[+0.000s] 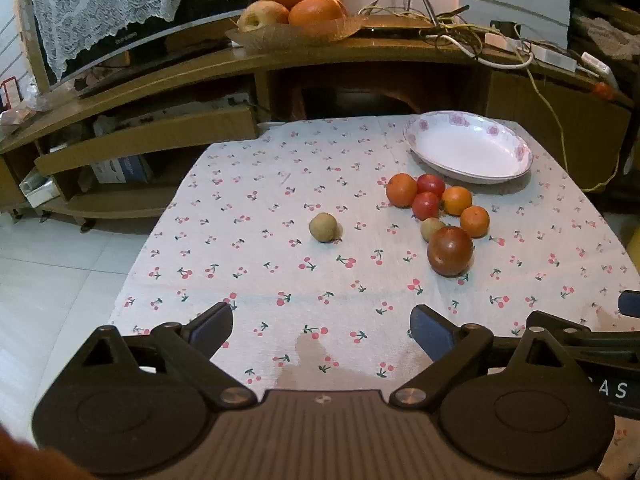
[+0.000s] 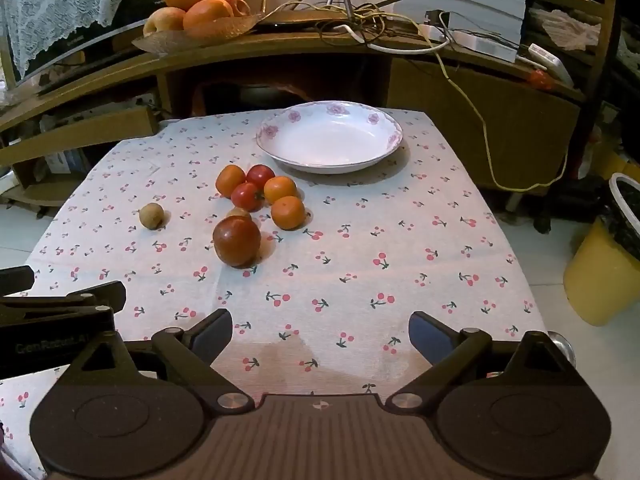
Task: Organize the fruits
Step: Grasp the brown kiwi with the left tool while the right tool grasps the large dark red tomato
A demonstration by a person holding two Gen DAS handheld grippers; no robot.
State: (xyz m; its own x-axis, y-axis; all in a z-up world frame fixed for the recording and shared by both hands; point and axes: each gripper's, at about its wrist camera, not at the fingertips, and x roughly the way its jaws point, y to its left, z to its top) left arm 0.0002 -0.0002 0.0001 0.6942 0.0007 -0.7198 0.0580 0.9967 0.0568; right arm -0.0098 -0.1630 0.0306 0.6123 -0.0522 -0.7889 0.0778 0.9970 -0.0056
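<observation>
A white floral plate lies at the far right of the cherry-print tablecloth, with nothing in it. In front of it sits a cluster of fruit: three small oranges, two red tomatoes, a large dark red tomato and a small tan fruit tucked behind it. Another tan fruit lies alone to the left. My left gripper and right gripper hover open over the near cloth, holding nothing.
A wooden TV stand runs along behind the table, carrying a bowl of large oranges and apples and tangled cables. A yellow bin stands on the floor at right. The other gripper's arm shows at the left edge.
</observation>
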